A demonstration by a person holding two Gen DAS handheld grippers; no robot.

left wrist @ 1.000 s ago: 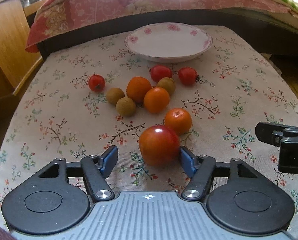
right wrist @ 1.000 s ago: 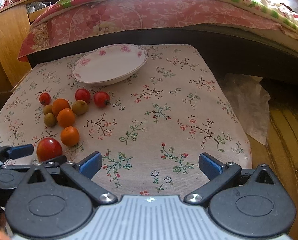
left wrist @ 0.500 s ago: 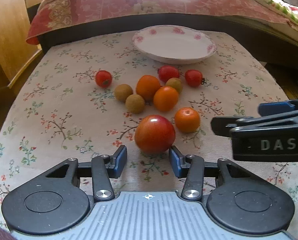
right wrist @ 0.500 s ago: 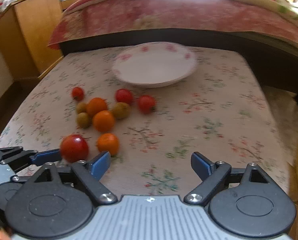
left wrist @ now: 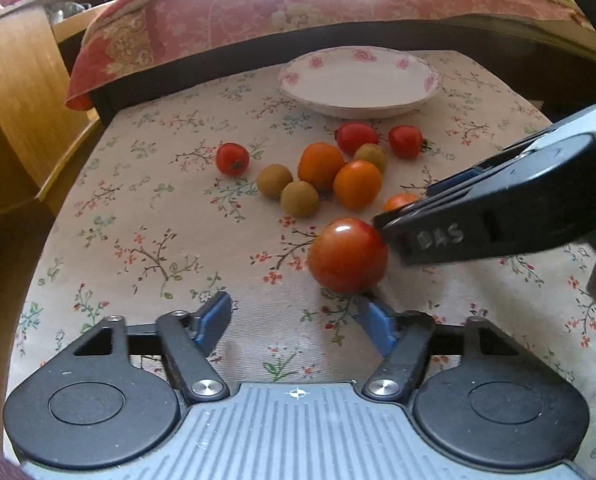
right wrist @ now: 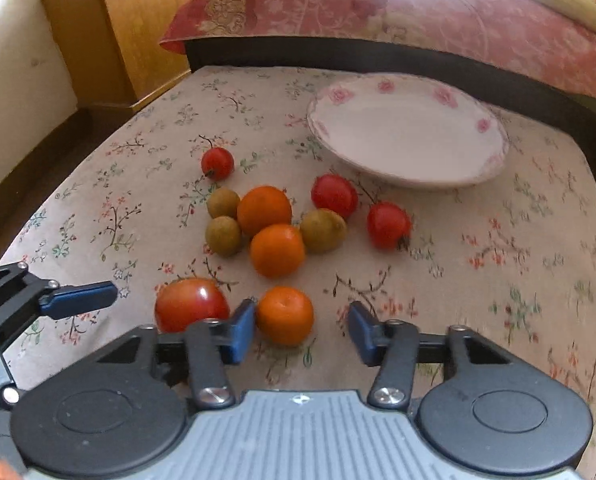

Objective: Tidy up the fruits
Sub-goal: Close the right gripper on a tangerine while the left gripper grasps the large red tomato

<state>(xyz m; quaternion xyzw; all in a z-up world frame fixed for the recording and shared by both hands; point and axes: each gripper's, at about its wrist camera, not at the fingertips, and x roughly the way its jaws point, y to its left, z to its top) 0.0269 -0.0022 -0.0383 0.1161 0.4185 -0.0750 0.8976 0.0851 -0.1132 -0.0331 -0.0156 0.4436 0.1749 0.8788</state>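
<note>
A large red tomato [left wrist: 347,255] lies on the floral cloth just ahead of my open, empty left gripper [left wrist: 294,320], nearer its right finger. My right gripper [right wrist: 302,330] is open with a small orange [right wrist: 285,314] between its fingertips, resting on the cloth; the large tomato [right wrist: 191,304] sits just left of its left finger. In the left wrist view the right gripper body [left wrist: 498,216] reaches in from the right beside the tomato. More oranges [right wrist: 277,250], small tomatoes [right wrist: 334,196] and brownish-green round fruits [right wrist: 223,236] lie beyond. An empty white flowered plate [right wrist: 408,136] stands at the back.
The cloth-covered table [left wrist: 158,220] ends at a dark edge below a red quilted bed [left wrist: 258,4]. A wooden cabinet [left wrist: 14,92] stands at the left. The left gripper's finger [right wrist: 78,300] shows at the left of the right wrist view.
My right gripper has swung left and forward to the small orange, which now lies between its fingers. My left gripper has opened wider and shifted left; the large tomato now lies off to its right.
</note>
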